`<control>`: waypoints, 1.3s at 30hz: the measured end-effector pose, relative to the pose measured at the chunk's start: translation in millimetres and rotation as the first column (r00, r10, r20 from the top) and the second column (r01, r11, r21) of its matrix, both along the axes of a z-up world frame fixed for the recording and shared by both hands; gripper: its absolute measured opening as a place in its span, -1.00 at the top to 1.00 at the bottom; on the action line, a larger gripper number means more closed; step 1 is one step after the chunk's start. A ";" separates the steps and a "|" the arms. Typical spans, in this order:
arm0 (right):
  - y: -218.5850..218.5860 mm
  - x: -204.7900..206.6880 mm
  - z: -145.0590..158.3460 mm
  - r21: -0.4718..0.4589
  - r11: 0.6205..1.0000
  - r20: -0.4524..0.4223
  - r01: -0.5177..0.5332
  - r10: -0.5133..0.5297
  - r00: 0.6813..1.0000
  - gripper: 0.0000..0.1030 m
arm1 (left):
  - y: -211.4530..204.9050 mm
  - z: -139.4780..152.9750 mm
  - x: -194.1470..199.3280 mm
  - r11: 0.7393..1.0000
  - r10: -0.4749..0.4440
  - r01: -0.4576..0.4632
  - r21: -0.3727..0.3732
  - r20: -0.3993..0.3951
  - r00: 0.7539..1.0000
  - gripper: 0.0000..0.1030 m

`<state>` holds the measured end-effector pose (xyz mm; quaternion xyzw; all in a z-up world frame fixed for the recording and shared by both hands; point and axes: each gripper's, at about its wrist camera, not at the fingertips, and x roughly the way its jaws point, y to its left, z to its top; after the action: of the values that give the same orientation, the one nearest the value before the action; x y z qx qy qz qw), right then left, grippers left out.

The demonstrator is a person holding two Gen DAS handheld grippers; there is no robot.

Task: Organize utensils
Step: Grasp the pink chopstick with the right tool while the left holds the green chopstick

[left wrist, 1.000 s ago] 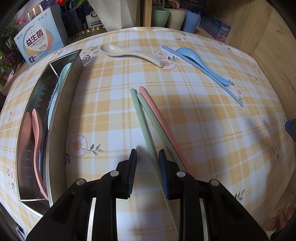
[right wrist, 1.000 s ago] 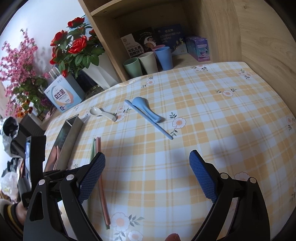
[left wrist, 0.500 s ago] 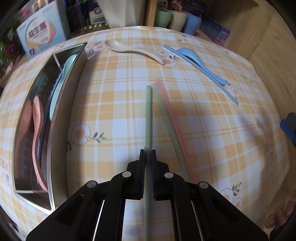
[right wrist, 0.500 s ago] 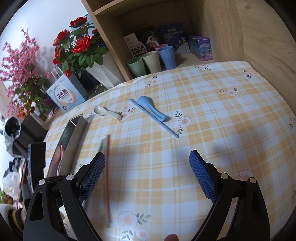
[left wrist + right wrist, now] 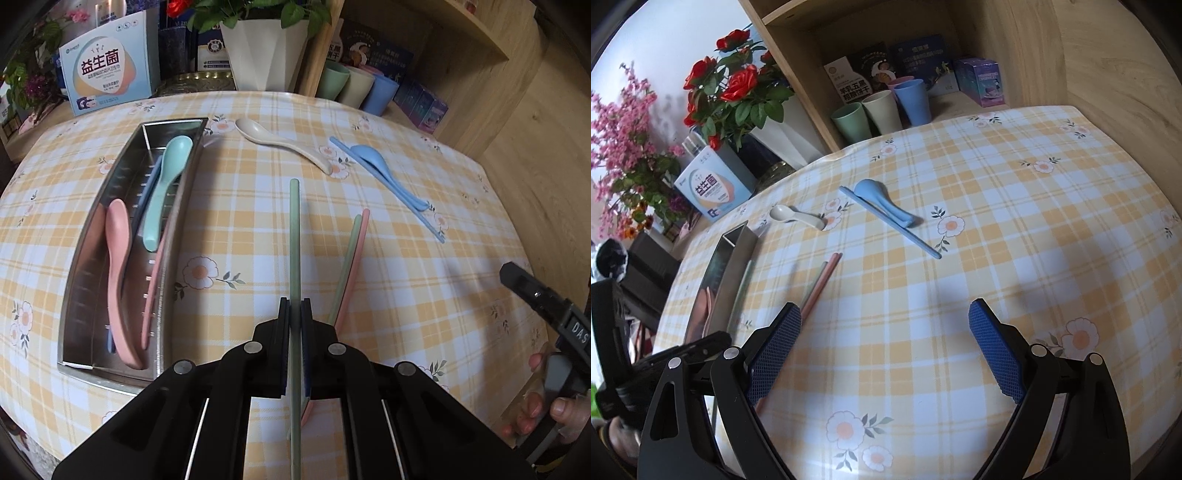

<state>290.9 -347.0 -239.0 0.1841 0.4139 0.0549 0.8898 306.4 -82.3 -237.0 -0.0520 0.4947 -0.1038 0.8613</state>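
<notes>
Left to right, left wrist view: steel tray [image 5: 77, 295] on the checked surface [image 5: 240, 229], long axis running away from the camera. Inside it: pink spoon [image 5: 118, 280] on the left, mint spoon [image 5: 166, 188] further back, a pink chopstick [image 5: 157, 280] leaning along the right wall, something blue under the spoons that I can't make out.

Left gripper [image 5: 294, 332] pressed together, pinching a green chopstick [image 5: 294, 240]; the stick points straight ahead, tip clear of the cloth, just right of the tray.

Next right: one green chopstick [image 5: 347, 266] and one pink one [image 5: 356, 266] lying touching each other on the surface.

Behind them a cream spoon [image 5: 280, 142], then a blue spoon [image 5: 380, 166] resting on blue chopsticks [image 5: 432, 227].

Right gripper [image 5: 884, 350] spread wide, nothing between the pads [image 5: 995, 354], hovering above bare cloth near the front edge.

Back of the scene: green, cream and blue cups [image 5: 882, 110] on a shelf.
</notes>
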 end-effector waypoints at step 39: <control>116.8 69.1 -42.6 -0.293 0.921 -0.157 -0.256 0.218 0.963 -0.32 | 80.0 28.3 -1.3 0.993 0.099 -0.093 -0.066 0.098 0.990 0.89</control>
<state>360.1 -230.2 -281.6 -0.0065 0.4899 0.0852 0.8676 305.1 -2.2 -208.7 -0.0969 0.4438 -0.0800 0.8873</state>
